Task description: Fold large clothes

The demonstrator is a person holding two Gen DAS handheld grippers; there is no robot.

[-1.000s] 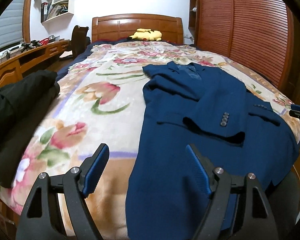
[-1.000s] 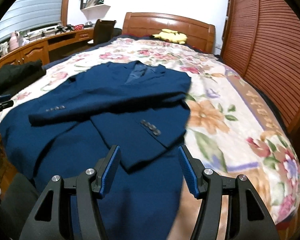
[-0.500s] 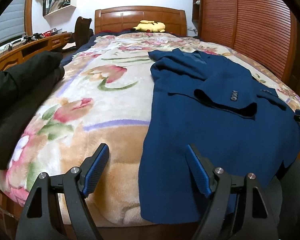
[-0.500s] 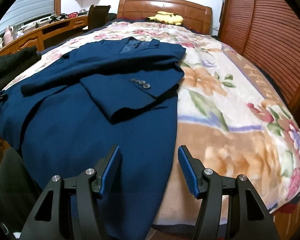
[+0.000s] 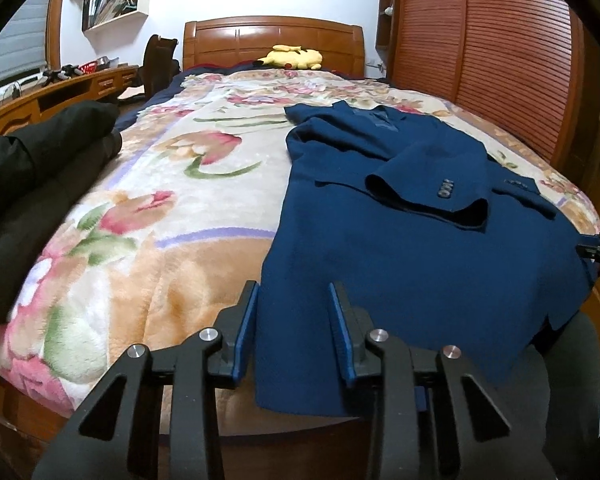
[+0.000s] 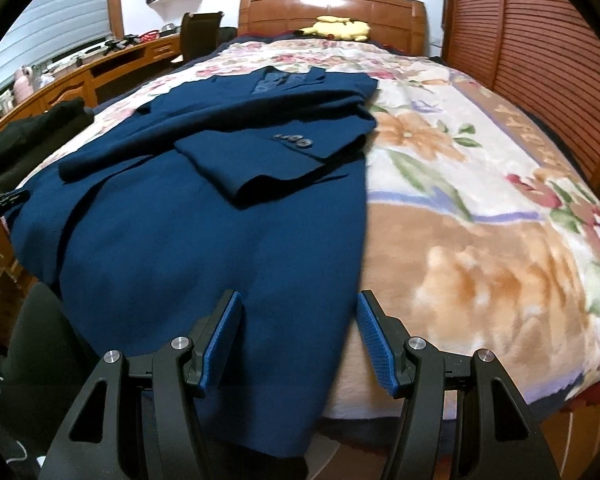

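While the navy jacket (image 5: pixel 412 264) is laid face-down near the foot of the bed, both sleeves already crossed over its back and the hem draped over the blanket (image 5: pixel 172 208) edge, the step in hand is judged to be the pickup of the two bottom corners for the lengthwise fold. The left gripper (image 5: pixel 294 332) has just been closing; its jaws are seen narrowed w/ the jacket's left hem corner between the pads, but no firm pinch can be confirmed. The right gripper (image 6: pixel 300 340) is held approx. half-open over the right hem corner, fabric between the pads, not clamped. Next move calls for both grips to be completed on the hem, then the hem to be carried evenly toward the collar w/o disturbing the sleeves. A black garment (image 5: pixel 28 184) lies well apart at left.
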